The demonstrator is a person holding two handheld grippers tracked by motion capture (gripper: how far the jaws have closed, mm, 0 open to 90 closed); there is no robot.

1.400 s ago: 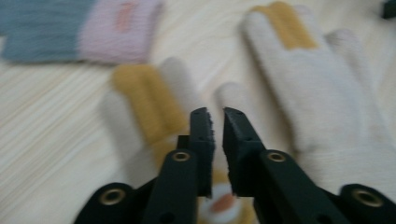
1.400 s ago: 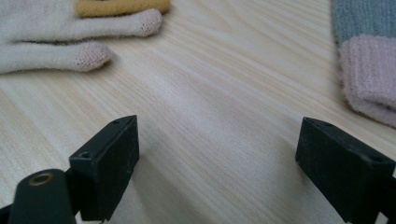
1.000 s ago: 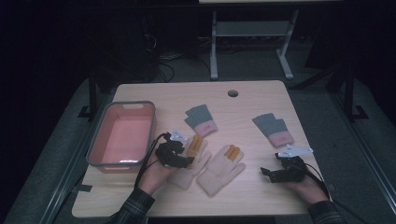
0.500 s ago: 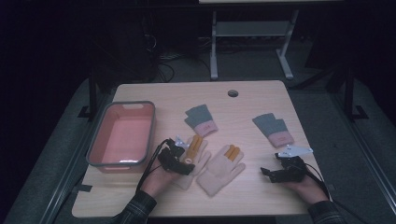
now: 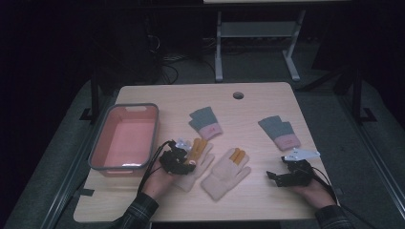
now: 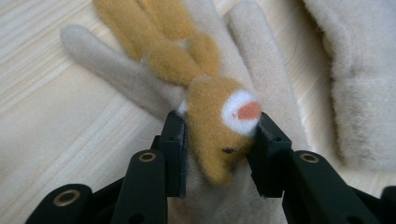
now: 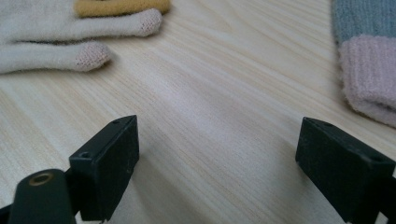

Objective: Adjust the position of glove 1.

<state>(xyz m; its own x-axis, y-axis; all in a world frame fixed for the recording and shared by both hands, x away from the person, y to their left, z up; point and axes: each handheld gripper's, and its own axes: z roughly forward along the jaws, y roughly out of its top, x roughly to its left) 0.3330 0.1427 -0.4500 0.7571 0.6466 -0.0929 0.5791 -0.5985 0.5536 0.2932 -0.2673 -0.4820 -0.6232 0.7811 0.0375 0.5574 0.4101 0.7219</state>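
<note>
Since a second ago your left tongs [image 6: 219,140] have opened wider and then just been closing, and they now pinch the brown animal-face patch [image 6: 219,126] sewn on the left cream glove [image 5: 193,162]; the pads press on both sides of it in the left gripper view. Your left hand [image 5: 155,183] has hardly shifted and your right hand [image 5: 315,191] has kept its place.

On the high view, the left cream glove lies at about 7 o'clock from the table's [image 5: 248,109] middle, its orange ears [image 5: 198,145] pointing toward 12. The 2nd cream glove [image 5: 224,174] lies just beside it at 3 o'clock, the 2 close but with a strip of wood between them in the left gripper view. At 9 o'clock from your left tongs sits the pink tub [image 5: 102,157] with a grey rim, near the table's left edge.

Your right tongs [image 7: 219,163] stand wide open above bare wood and hold nothing. They sit at about 4 o'clock on the table, well apart from the cream pair. At 12 o'clock from them lies 1 grey mitten with a pink cuff [image 5: 282,131]; a 2nd grey-and-pink mitten [image 5: 205,123] lies at 12 o'clock from the left cream glove.
</note>
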